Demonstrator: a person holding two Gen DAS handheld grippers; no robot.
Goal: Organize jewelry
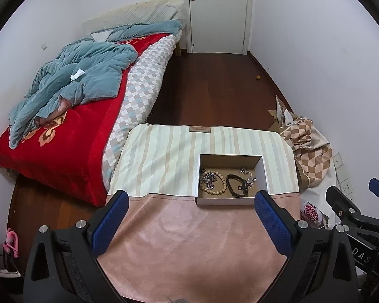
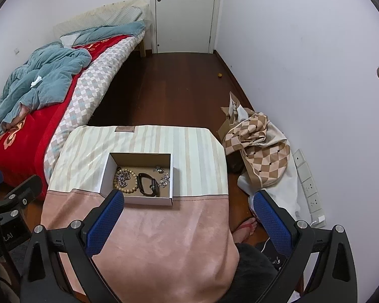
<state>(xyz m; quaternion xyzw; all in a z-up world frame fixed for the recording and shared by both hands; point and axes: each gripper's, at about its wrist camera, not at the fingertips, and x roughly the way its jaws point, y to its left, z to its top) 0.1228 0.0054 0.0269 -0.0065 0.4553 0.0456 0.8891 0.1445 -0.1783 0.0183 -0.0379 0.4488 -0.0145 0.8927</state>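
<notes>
Seemingly finished: wooden bead bracelet (image 1: 213, 181), black watch (image 1: 237, 185), silver chain (image 1: 249, 176) inside shallow white cardboard box (image 1: 224, 201) at twelve o'clock; left gripper (image 1: 190, 224), right gripper (image 2: 188, 223) spread wide, empty.

both grippers, left (image 1: 191, 202) and right (image 2: 188, 202), hold fingers wide apart.

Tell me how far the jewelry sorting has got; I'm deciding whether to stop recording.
It looks essentially done. The bead bracelet, dark watch and silver chain all lie inside the box. Nothing is in hand: left gripper and right gripper have open, empty jaws. No jewelry shows on the cloth.
</notes>
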